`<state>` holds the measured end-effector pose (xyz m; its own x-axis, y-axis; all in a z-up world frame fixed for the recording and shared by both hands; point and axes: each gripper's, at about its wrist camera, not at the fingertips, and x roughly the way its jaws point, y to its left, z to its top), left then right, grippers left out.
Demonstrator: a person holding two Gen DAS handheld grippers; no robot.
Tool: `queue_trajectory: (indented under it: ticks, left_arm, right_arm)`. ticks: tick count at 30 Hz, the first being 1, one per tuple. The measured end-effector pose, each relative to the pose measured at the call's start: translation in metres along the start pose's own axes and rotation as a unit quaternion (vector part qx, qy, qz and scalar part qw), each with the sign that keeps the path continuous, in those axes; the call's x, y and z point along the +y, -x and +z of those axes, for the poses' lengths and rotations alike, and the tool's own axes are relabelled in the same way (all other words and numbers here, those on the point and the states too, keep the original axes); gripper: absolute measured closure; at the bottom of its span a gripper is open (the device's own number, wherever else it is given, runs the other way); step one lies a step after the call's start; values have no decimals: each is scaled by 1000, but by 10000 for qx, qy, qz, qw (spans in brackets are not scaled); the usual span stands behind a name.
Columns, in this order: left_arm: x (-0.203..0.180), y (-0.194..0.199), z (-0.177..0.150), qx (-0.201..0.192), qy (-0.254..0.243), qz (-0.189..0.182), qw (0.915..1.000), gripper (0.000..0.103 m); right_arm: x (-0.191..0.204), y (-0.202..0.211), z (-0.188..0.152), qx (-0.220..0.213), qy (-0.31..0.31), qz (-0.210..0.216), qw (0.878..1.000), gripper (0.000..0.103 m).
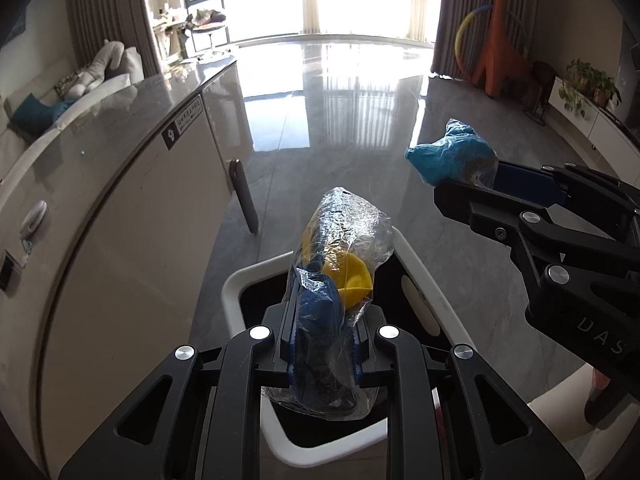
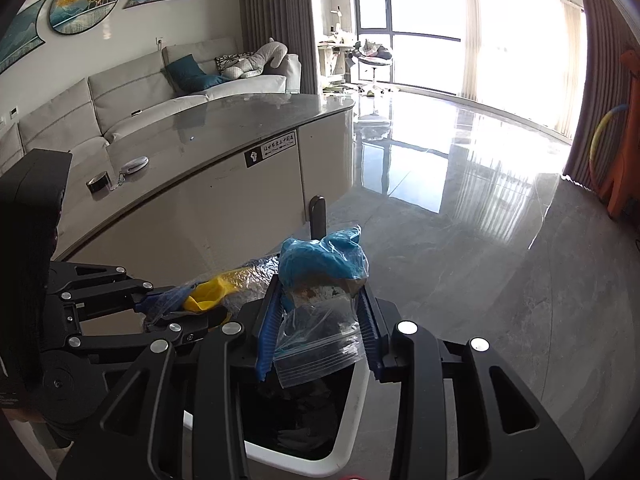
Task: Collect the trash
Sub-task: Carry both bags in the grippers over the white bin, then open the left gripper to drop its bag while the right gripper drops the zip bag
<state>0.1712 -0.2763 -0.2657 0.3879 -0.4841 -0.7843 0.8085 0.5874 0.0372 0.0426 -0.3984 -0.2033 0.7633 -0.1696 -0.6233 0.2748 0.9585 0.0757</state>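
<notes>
Two tools (image 1: 324, 344) (image 2: 320, 332) each clamp plastic bag (image 1: 340, 240) (image 2: 320, 260) above white bin (image 1: 416, 272).

A clear plastic bag (image 1: 340, 264) with crumpled yellow and blue contents is pinched between the pads of the left gripper (image 1: 324, 344). It sticks out lengthwise past the fingertips, directly over the open bin (image 1: 234, 292). A second clear zip bag (image 2: 320, 300), stuffed with a blue wad and some brownish scraps, is clamped in the right gripper (image 2: 320, 320), its zip edge hanging down toward the bin (image 2: 356, 400). The bin is white-rimmed with a dark inside and stands on the grey floor beside the table.
</notes>
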Motion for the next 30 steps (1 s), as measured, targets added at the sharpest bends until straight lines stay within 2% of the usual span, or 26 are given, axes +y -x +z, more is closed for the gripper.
queue_trajectory:
  ticks: [5,7,8,9,10,11,14,16,20,25,30]
  left_arm:
    - [-4,-23,-4,357,25,-173,9992,82]
    - [-8,-34,-8,628,9,-250,9977,75]
    - [-9,-41,-9,773,10,-255,9967,58]
    - [-11,-48,-11,961,-5,-215,9951,23]
    - [-9,-52,-16,1136,-49,-110,9935,9]
    - [-11,-54,-17,1135,-103,62,9935,5]
    - [-17,-55,-16,1007,-453,429,9930,5]
    - [-19,-52,-14,941,-513,517,9929,5]
    - [-15,-47,-12,885,-444,494,9939,5]
    - [-10,-30,-11,599,-380,772,9945,5]
    - [14,-10,-9,311,-82,1054,9939,5]
  right_arm:
    - [-6,-6,-4,111,-46,10,9999,66]
    - [-7,-8,-3,158,-12,-41,9999,66]
    - [-8,-9,-3,168,3,-61,9998,65]
    - [-8,-9,-2,176,8,-74,9998,65]
    - [-9,-9,-3,187,2,-76,9998,65]
    - [-10,-9,-3,197,-13,-76,9998,65]
    - [-10,-9,-3,200,-37,-82,9998,65]
    - [-11,-8,-3,208,-51,-88,9997,65]
    - [-11,-8,-2,214,-81,-69,9997,65]
    - [-10,-9,-4,265,-37,-26,9996,65]
    - [-4,-15,-4,339,-11,64,9994,64]
